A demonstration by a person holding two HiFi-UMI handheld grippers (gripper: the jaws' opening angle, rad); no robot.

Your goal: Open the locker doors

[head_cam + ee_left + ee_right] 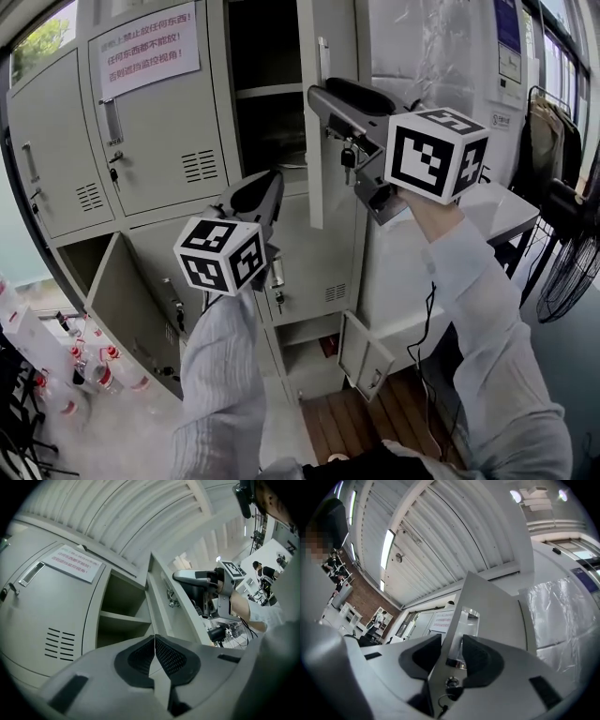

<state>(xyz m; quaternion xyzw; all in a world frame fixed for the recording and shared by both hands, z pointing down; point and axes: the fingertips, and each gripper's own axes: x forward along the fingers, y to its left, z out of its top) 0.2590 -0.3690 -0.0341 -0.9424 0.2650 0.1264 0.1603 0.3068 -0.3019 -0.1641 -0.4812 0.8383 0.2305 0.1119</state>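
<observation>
Grey bank of metal lockers [217, 141] in a room with a wooden floor [375, 412], a white counter [506, 211] off to the right and a fan [572, 272] past that.

The upper locker door [311, 178] I'm on stands swung well out, edge-on from my head view, so its compartment and shelf [267, 91] are in plain sight. My right claw [323, 98] straddles that door's free edge by the recessed handle [468, 620]. The jaws are part-way apart, a pad close on either side, no real squeeze that I can see. A bunch of keys [348, 155] dangles from the lock [451, 682] right under the claw.

My left claw [270, 183] is pinched together with nothing in it, hanging lower, in front of the closed door [319, 262] beneath. Two lower doors are already out, a big one at lower left [131, 309] and a small one near the floor [364, 354]. The door with the notice [148, 47] is shut.

Stuff I'd worry about:
- Pulling the right claw off at an angle could hook the edge and drag the door back toward closed.
- It could also snag those keys.
- If the door swings further, I reckon it bangs into whatever sits on the counter side.
- The left claw needs to spread before the next handle, or it'll just skate off it.
</observation>
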